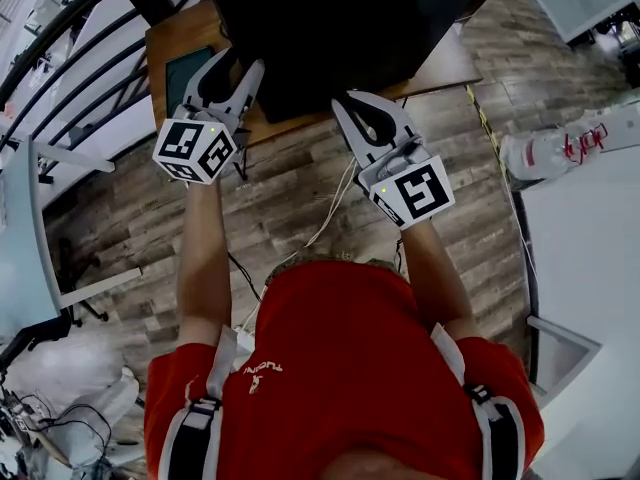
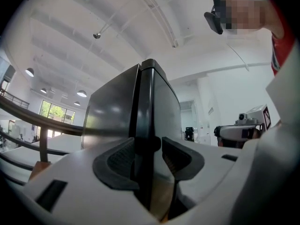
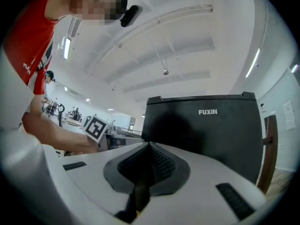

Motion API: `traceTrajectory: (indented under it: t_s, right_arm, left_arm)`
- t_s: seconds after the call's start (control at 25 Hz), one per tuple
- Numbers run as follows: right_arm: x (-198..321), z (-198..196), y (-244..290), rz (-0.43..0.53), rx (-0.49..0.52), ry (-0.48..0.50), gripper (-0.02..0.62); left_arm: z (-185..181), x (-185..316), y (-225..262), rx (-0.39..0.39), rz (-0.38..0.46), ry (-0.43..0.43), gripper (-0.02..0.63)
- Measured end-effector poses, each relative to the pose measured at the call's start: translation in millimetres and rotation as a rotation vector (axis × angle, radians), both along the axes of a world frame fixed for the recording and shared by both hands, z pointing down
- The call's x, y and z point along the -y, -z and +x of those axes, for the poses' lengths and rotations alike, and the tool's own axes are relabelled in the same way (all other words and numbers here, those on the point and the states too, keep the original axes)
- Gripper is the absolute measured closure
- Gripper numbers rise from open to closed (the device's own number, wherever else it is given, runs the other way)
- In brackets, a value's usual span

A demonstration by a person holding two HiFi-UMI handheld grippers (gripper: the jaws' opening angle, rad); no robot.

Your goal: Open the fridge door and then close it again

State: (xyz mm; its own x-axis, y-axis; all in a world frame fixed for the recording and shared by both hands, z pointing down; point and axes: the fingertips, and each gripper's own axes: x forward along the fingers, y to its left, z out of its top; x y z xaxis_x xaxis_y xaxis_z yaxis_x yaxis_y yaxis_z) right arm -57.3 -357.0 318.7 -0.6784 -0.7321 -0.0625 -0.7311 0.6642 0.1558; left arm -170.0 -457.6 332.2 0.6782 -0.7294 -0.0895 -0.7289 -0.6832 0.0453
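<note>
A small black fridge (image 1: 340,18) stands on a wooden table (image 1: 175,33) ahead of me. My left gripper (image 1: 232,70) is open at the fridge's front left corner. In the left gripper view the fridge (image 2: 157,107) shows its vertical door seam in line with the gap of the left gripper (image 2: 149,150); I cannot tell whether the pads touch it. My right gripper (image 1: 345,103) is shut and empty, just short of the fridge's front. In the right gripper view the right gripper (image 3: 150,146) faces the black door (image 3: 206,130) with its white lettering.
A dark curved railing (image 1: 70,63) runs along the left. White cables (image 1: 325,213) lie on the wood floor under my arms. A white tabletop (image 1: 590,228) with a white and red object (image 1: 560,148) is at the right, past yellow-black floor tape (image 1: 487,123).
</note>
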Motion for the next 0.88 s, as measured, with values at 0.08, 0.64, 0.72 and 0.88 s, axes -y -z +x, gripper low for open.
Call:
traceTrajectory:
  t_s: [0.08,0.64,0.72,0.88]
  right_arm:
    - [1.2,2.6,2.0,0.016,0.003,-0.008,0.569]
    - [-15.3,6.2,0.2,0.017,0.026,-0.030,0.569]
    - [-20.3,7.9,2.1,0.021,0.024,-0.037,0.569]
    - [-31.9,12.2,3.0,0.028,0.021,-0.059,0.569]
  left_arm:
    - [1.9,2.7,0.0,-0.003,0.002,-0.016,0.431]
    - [3.0,-7.6,2.8,0.042,0.003,-0.021,0.439]
    - [6.7,-24.1,3.8,0.039,0.019,-0.059,0.455]
    - [20.7,-59.8,5.7,0.038,0.048,-0.084,0.465]
